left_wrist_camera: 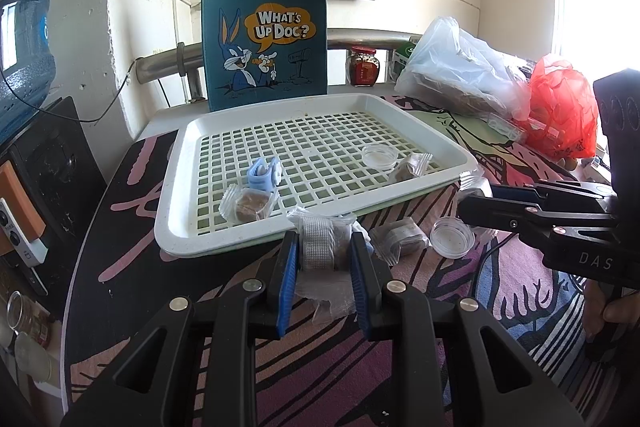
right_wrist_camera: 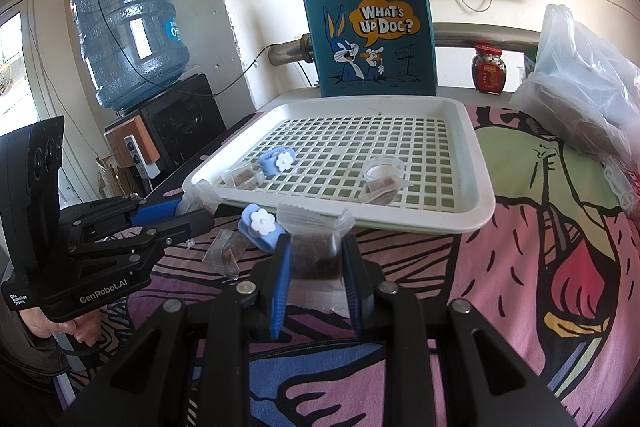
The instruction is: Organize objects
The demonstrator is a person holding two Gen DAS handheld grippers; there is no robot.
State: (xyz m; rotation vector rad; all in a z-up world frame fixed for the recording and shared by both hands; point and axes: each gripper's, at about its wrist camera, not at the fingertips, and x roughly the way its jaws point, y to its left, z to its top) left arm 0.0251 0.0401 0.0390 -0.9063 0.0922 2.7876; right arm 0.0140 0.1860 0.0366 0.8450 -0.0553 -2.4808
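A: Left hand-held gripper [left_wrist_camera: 324,259]?
B: Pinching a packet [left_wrist_camera: 320,247], lower centre, just before the tray [left_wrist_camera: 176,223].
A: Right hand-held gripper [right_wrist_camera: 316,259]?
B: Pinching another packet [right_wrist_camera: 314,255], lower centre.

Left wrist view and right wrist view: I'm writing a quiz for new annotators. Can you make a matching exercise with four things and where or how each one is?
Things:
1. tote bag
2. water jug
3. red-lidded jar
4. left hand-held gripper

Places or states:
a. shut on a wrapped packet
b. upright behind the white tray
c. on a black speaker
d. on the ledge to the right of the bag

Pairs: 1-b, 2-c, 3-d, 4-a
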